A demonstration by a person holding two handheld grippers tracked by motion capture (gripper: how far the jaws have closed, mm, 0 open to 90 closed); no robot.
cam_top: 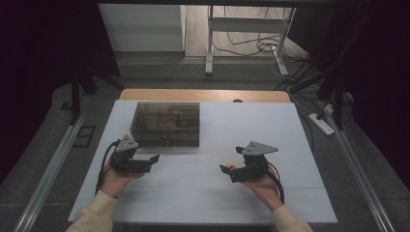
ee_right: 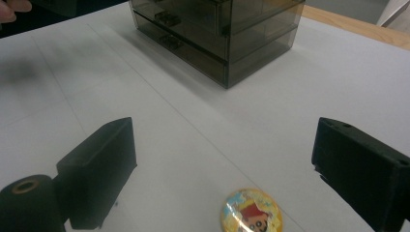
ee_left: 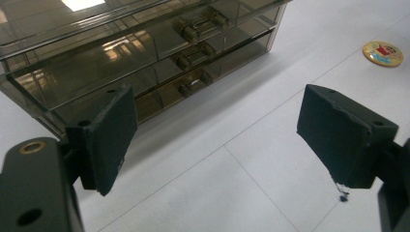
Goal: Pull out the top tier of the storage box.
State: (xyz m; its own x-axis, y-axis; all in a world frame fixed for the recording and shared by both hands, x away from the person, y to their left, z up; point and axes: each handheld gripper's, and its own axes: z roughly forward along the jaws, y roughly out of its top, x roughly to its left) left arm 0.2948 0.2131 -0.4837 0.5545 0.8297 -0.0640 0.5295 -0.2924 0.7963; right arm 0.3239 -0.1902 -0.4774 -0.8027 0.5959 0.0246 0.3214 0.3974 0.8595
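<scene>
Nearest, w/ the round badge (ee_right: 251,211) as landmark: small flat disc, glossy, yellow-gold rim, cartoon figure in red on the face, lying flat on the white tabletop (cam_top: 203,193). The right gripper (cam_top: 231,167) sits over it, jaws spread wide, one either side of the badge, pads not touching it, nothing held; in the right gripper view the badge lies btwn the jaws, close to the camera. Left of the badge across bare tabletop, well apart, is the left gripper (cam_top: 150,161), jaws also wide open and empty, pointing toward the badge's side; in the left gripper view the badge (ee_left: 383,52) shows beyond the right-hand jaw. Farther back from the badge and to its left stands a smoky see-through drawer box (cam_top: 167,123), three shallow drawers stacked, each w/ a small metal-look pull on the front (ee_left: 200,26); drawers look closed. Contents too dim to tell.
</scene>
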